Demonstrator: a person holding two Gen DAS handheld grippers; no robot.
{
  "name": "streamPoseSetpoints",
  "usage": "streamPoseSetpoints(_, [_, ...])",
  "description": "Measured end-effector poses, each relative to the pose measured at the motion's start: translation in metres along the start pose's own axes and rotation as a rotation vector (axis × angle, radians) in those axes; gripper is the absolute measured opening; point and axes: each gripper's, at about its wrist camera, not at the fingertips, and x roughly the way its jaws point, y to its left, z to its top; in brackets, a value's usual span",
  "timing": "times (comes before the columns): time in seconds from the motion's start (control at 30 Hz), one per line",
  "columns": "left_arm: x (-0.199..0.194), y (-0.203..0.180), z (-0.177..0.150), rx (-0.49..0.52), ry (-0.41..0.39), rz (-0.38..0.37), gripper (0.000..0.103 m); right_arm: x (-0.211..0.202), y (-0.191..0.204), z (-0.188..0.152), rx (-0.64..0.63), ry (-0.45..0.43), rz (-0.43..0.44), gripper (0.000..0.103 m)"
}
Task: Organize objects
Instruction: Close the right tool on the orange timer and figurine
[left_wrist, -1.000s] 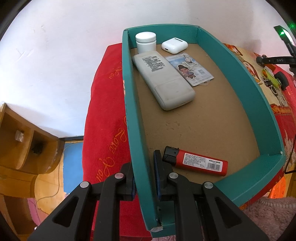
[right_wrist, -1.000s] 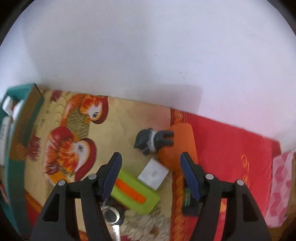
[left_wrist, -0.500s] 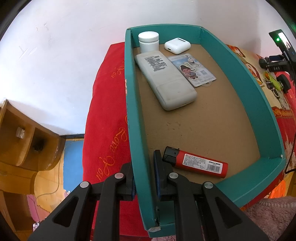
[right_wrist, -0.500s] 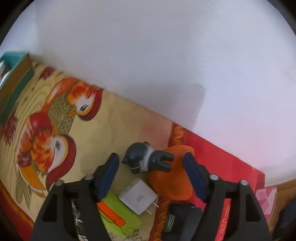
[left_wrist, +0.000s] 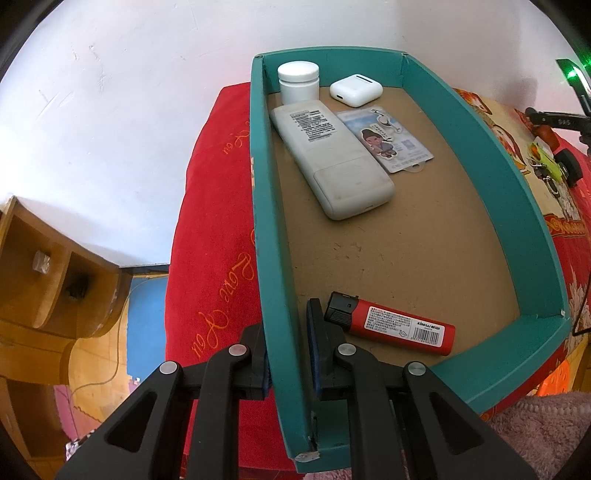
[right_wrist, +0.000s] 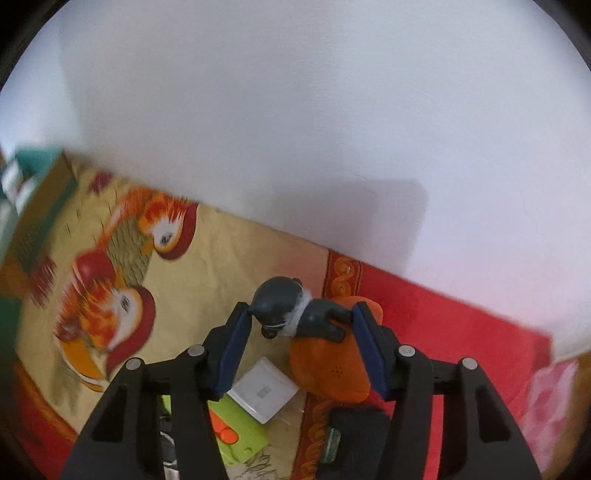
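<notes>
You are steadying the teal tray (left_wrist: 275, 229) with your left gripper (left_wrist: 286, 354), its jaws pinched onto the near left wall, one pad outside and one inside, while your right gripper (right_wrist: 301, 347) is straddling the dark toy figure (right_wrist: 295, 317) with its jaws spread wide and nothing yet in their grip. The figure is lying on the patterned cloth (right_wrist: 229, 258), draped against the orange toy (right_wrist: 328, 365), well apart from the tray. To do this pick well, you are best centring the pads on the figure's dark body rather than its head, since the left pad is already just beside the head while the right pad is sitting by the orange toy's edge; closing as they stand would likely catch both. Whether the two are joined cannot be told. Crowding the spot are a white square charger (right_wrist: 264, 387), a lime-green case (right_wrist: 236, 435) and a black object (right_wrist: 354, 439), all just under the jaws. Inside the tray, a white remote (left_wrist: 332, 162), a white jar (left_wrist: 298, 82), an earbud case (left_wrist: 355, 89), a cartoon card (left_wrist: 386, 142) and a red lighter (left_wrist: 391, 323) are leaving bare floor in the middle for a landing.
</notes>
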Motion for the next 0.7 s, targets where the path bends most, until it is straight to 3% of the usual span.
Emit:
streamPoseSetpoints(0.2, [0.0,0.0,0.0,-0.002,0.001,0.003,0.015,-0.012,-0.06,-0.021,0.273,-0.037,0.139,0.056])
streamPoseSetpoints(0.53, [0.001,0.0,-0.001,-0.009,0.003,0.005,0.015,-0.017,-0.132,-0.063,0.641,-0.091,0.292,0.056])
streamPoseSetpoints(0.7, [0.0,-0.001,-0.001,-0.009,0.002,0.008,0.015,-0.01,-0.165,-0.092,0.785,-0.082,0.272,0.056])
